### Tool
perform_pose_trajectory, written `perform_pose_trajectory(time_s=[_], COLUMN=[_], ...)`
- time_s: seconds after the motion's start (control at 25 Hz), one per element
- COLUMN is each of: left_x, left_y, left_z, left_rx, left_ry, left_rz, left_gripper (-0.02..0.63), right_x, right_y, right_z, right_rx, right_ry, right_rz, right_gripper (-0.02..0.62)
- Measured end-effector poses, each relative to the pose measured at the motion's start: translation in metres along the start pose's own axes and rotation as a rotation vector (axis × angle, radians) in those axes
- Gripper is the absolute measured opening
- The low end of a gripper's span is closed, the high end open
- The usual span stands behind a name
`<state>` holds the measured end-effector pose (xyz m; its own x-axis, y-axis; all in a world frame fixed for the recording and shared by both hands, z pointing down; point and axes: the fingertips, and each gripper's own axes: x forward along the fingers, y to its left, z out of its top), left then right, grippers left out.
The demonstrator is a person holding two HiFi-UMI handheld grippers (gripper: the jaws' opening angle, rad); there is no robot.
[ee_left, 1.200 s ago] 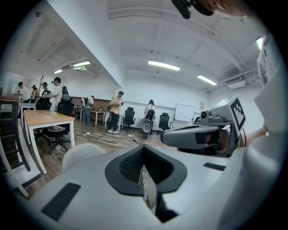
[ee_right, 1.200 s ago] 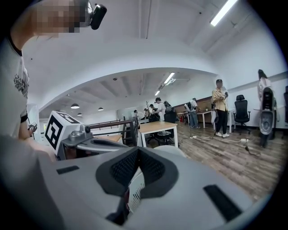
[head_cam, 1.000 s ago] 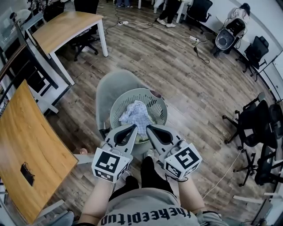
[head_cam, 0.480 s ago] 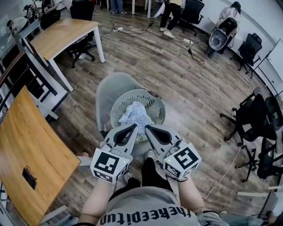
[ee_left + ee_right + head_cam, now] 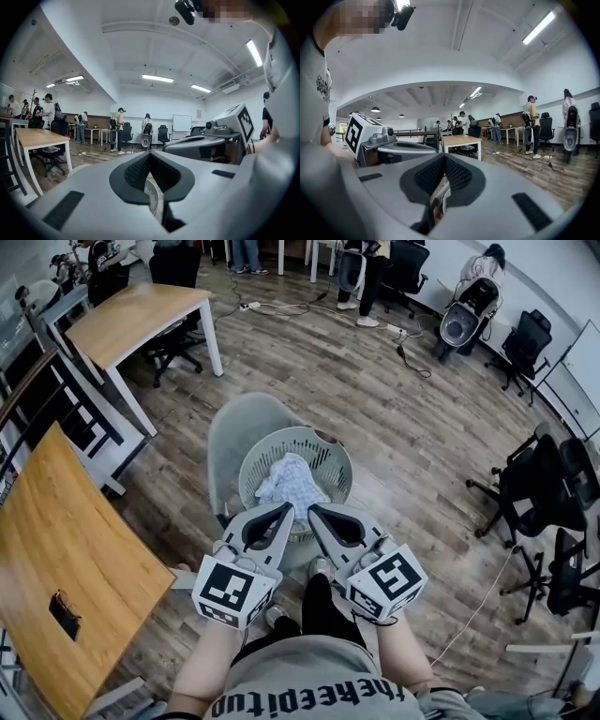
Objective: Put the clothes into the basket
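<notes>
Grey plastic tongs, both pairs clenched and empty, in front of a basket with a cloth in it.

From the head view, the left tongs [image 5: 285, 509] and the right tongs [image 5: 313, 510] lie side by side just in front of the person's body, each with its black-and-white marker cube at the rear. Their tips angle toward each other and point at the near rim of the round pale-green slatted plastic basket [image 5: 335, 450]. In each gripper view the dark ribbed pads meet at the tip with nothing caught between them. A crumpled pale blue-and-white checked cloth [image 5: 292, 484] lies inside the basket, toward its left half. The basket sits on the seat of a grey moulded chair [image 5: 232, 432] on the brown wood-plank floor [image 5: 375, 381].
</notes>
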<state>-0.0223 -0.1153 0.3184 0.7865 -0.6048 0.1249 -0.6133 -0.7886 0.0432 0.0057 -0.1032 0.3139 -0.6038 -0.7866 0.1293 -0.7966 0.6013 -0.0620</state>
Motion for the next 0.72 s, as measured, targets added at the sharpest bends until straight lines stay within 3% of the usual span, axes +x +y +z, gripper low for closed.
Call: perform_pose_trajectory(time_s=[0.72], left_x=[-0.021], left_y=[-0.004], left_z=[0.004], left_rx=[0.006], left_ry=[-0.030], left_rz=[-0.006], left_gripper=[0.014], right_x=[-0.003], right_y=[0.022], right_z=[0.004], right_rx=[-0.017], right_ry=[-0.011], right_rz=[-0.006], right_gripper=[0.011])
